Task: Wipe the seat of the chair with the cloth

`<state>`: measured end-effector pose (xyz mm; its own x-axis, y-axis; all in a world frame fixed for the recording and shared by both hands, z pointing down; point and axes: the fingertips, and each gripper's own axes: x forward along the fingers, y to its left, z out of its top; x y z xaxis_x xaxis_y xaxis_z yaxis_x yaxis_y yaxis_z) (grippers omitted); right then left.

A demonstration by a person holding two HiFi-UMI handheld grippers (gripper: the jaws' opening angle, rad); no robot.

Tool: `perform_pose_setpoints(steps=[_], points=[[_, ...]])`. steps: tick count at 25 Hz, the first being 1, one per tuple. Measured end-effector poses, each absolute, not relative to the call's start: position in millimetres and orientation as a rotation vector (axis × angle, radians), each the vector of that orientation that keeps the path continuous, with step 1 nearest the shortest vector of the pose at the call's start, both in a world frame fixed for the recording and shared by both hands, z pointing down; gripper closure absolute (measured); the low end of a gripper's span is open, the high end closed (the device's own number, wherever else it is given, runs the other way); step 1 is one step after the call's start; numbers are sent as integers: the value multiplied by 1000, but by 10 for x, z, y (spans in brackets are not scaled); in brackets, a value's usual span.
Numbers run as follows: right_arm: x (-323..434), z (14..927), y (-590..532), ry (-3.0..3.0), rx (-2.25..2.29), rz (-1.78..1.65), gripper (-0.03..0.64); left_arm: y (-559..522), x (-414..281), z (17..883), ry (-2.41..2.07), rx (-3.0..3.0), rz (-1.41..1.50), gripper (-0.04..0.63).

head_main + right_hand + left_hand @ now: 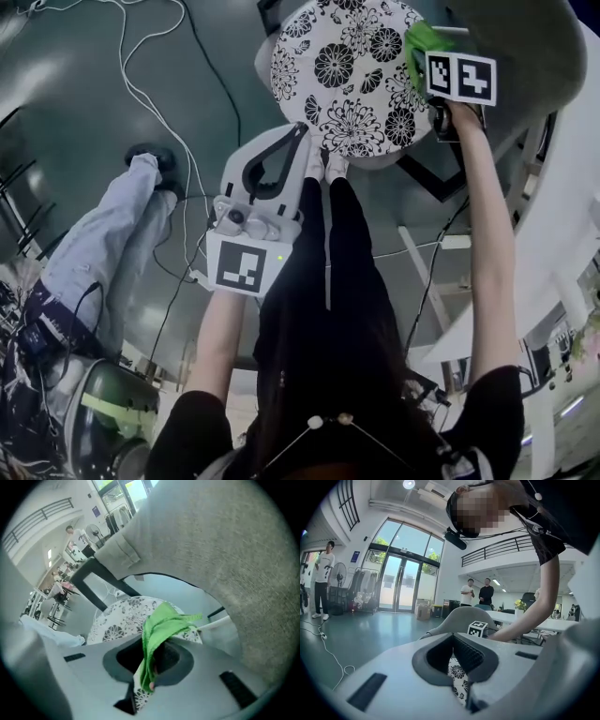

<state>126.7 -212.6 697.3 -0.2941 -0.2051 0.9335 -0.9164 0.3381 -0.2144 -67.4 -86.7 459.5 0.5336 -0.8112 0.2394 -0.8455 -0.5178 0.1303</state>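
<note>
Right gripper (419, 52) outstretched, cloth (161, 625) over seat (337, 70)

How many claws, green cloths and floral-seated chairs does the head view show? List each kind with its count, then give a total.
Claws: 2 (left claw, right claw)
Green cloths: 1 (green cloth, held in the right claw)
Floral-seated chairs: 1 (chair)
Total: 4
</note>
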Motion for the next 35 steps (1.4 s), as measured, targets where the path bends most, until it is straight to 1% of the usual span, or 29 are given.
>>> perform_pose_setpoints(steps=[4,10,13,17,22,26,35], points=[[606,6817,-1853,-1825,879,1089,571,-852,-713,4558,-1416,2547,221,589],[-281,6849,-1139,-1866,610,1197,571,-820,-779,4595,-1435,2537,257,589],[-548,6947,-805,-1845,502,1227,571,-795,-780,4617,-1426,2536,269,589],[-726,7106,-505,-1813,432,1209,571,-768,-808,4626,-1427,2532,272,589],[-518,7325,-515,-1758,517,1226,571,-750,-826,4600,-1427,2535,263,589],[-156,7398,-647,-1709,597,1282,571,-742,-834,4607,-1431,2532,261,589],[749,7551,-654,-1586,725,1275,571,-743,-708,4628,-1384,2557,258,589]])
